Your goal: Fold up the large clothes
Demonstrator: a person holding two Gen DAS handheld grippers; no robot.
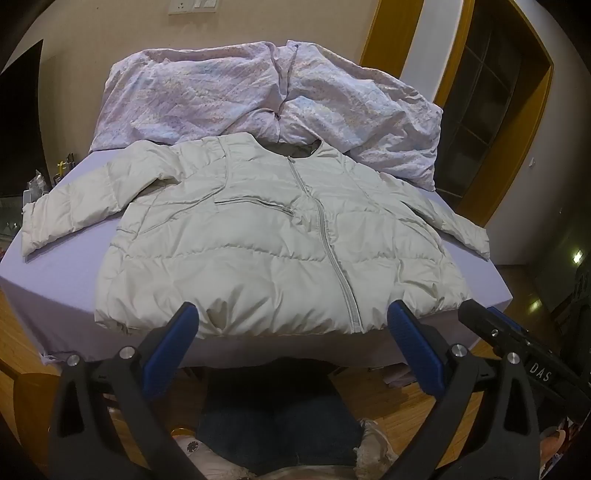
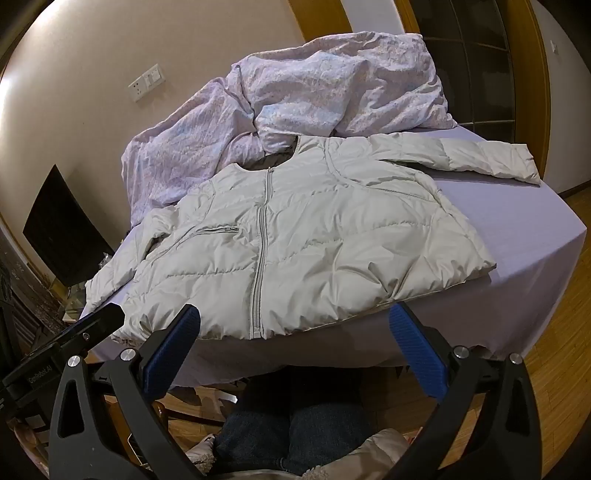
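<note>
Pale puffer jacket (image 1: 266, 236) laid flat, unfolded | left gripper (image 1: 291, 321), right gripper (image 2: 295, 325) spread wide, empty | all folds outstanding

Bedroom, warm indoor light. Beige wall (image 1: 110, 33) behind a bed (image 1: 480, 273) with a lilac sheet; crumpled floral duvet (image 1: 207, 92) heaped at its far end. White socket-and-switch plate (image 2: 146, 86) on the wall. Dark screen (image 2: 62, 229) stands left of the bed. Orange-brown wooden door frame (image 1: 476, 199) with dark glass panes to the right. Wooden plank floor (image 2: 561, 332).
</note>
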